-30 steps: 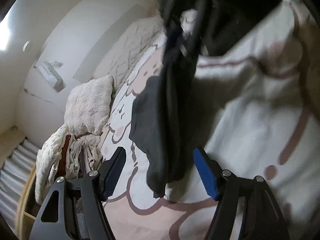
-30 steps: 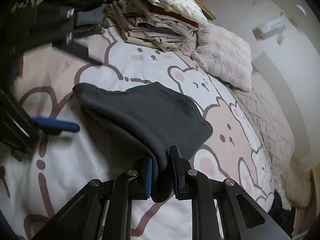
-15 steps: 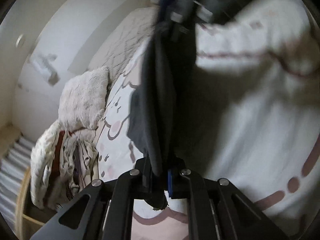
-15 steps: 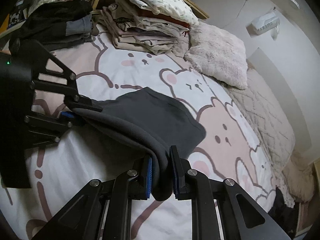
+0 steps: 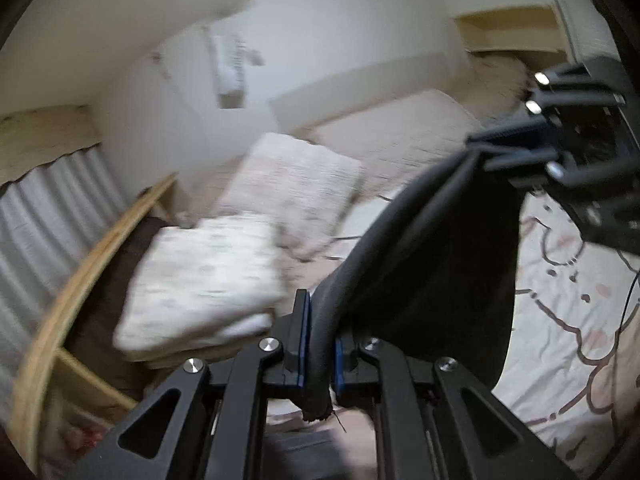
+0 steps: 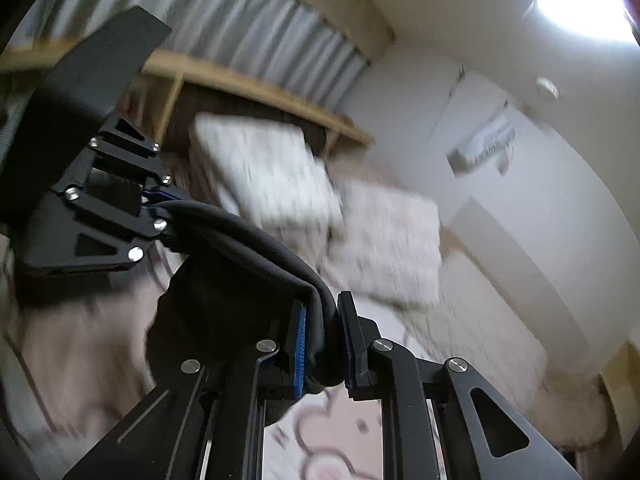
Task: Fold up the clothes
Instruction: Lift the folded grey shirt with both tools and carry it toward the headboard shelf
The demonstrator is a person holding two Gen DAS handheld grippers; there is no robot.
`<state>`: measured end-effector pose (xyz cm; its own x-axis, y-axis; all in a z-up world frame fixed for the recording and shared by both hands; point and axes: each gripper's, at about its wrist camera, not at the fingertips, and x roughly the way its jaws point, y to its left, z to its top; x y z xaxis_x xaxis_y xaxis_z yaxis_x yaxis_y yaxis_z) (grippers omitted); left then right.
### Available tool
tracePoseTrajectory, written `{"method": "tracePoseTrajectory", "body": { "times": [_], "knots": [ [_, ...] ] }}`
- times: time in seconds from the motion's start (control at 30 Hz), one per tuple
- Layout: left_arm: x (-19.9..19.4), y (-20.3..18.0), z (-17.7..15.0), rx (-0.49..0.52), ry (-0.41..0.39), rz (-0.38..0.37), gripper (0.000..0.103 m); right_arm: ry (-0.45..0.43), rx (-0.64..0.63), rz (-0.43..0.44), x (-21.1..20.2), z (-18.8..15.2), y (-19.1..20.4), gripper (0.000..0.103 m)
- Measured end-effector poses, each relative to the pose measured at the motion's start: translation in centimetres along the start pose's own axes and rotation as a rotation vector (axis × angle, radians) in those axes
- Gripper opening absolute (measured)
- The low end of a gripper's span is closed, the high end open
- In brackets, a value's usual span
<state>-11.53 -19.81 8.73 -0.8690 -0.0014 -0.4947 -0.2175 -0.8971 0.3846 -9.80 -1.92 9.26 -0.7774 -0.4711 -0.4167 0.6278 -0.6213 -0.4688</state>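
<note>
While the left gripper [image 5: 320, 344] clamps one end of the dark garment [image 5: 432, 272], the right gripper [image 6: 325, 346] pinches the other, at two o'clock in the left view.

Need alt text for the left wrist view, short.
The left claw is shut on the edge of a dark garment, whose far corner the right claw grips at upper right. Behind, blurred: a bed with a bear-print sheet, folded laundry and a pillow.

The bed [image 5: 568, 320] (bear-print cover) bears seemingly 2 pillows [image 5: 296, 184], blurred.
</note>
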Motion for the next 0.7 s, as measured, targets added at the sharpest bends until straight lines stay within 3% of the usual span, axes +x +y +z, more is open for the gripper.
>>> {"method": "tracePoseTrajectory", "body": {
  "times": [0.23,0.43,0.53,0.7],
  "knots": [
    [0.2,6.9,-3.1,-0.016,0.045,0.092,0.01,-0.126,-0.019,0.075,1.5,8.8,5.7,0.016],
    [1.5,11.8,-6.1,-0.039,0.09,0.155,0.01,-0.153,-0.018,0.074,5.9,14.0,9.4,0.016],
    [2.3,13.8,-7.4,-0.049,0.107,0.174,0.01,-0.147,-0.022,0.066,8.0,15.4,10.5,0.016],
    [3.3,14.1,-7.4,-0.037,0.097,0.126,0.01,-0.129,0.007,0.093,9.4,14.6,10.8,0.016]
  ]
}}
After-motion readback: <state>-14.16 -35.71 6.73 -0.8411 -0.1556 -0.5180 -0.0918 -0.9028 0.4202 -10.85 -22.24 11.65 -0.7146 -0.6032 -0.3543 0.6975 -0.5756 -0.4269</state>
